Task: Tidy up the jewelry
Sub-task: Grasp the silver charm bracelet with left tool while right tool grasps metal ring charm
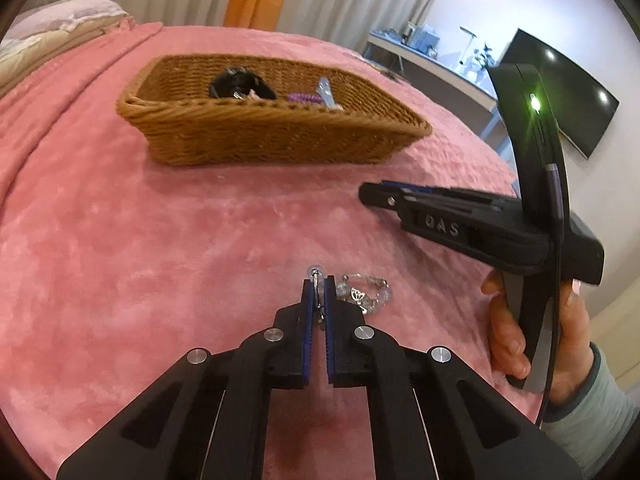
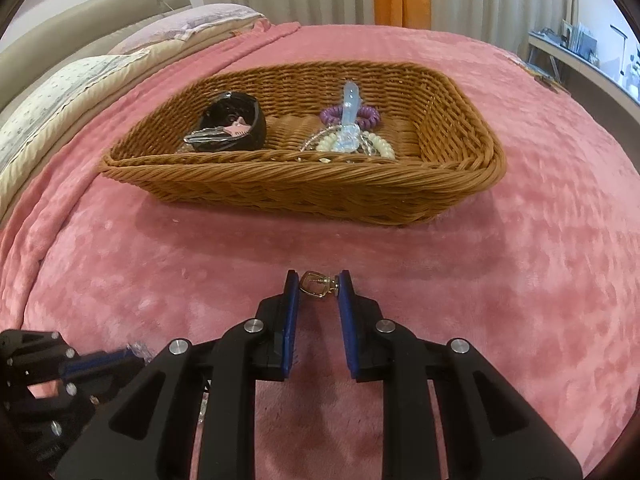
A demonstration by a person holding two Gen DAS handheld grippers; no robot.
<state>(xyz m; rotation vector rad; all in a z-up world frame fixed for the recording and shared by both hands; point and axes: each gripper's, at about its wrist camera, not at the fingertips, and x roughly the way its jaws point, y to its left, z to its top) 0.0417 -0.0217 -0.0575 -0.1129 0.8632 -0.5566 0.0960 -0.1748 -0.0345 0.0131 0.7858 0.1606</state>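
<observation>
On the pink plush blanket (image 2: pixel 520 280), I have my left gripper (image 1: pixel 319 292) pinched on a clear beaded bracelet (image 1: pixel 366 294) and my right gripper (image 2: pixel 319 290) pinching a small gold ring (image 2: pixel 314 285); next, I judge, both need lifting over the wicker basket's (image 2: pixel 280 184) unobstructed near rim.

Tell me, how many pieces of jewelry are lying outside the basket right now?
2: a clear beaded bracelet pinched in the left gripper, and a small gold ring between the right gripper jaws. More may be hidden.
</observation>
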